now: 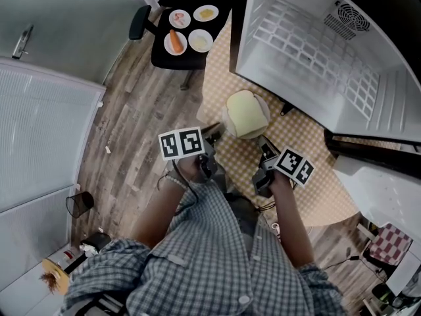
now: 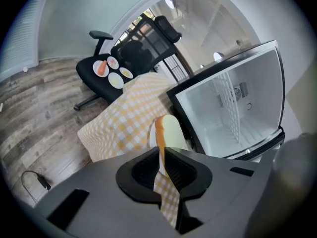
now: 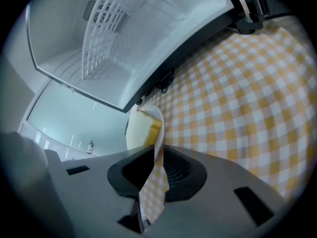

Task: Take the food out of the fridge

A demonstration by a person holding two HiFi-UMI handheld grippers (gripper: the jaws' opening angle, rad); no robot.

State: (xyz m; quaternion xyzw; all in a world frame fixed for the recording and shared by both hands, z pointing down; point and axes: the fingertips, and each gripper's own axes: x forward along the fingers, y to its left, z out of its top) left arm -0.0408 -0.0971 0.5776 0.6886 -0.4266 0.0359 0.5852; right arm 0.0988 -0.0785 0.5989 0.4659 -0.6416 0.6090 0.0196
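Left gripper [image 1: 214, 133] and right gripper [image 1: 266, 145] each pinch the plate [image 1: 264, 112] rim from opposite sides, bread [image 1: 245, 112] riding on it, just outside the open fridge [image 1: 316, 51].

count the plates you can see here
5. On the black chair: far-left plate, far-right plate, near-left plate, near-right plate. The fifth plate, carrying bread, is clamped by the left gripper and right gripper. None looks hidden.
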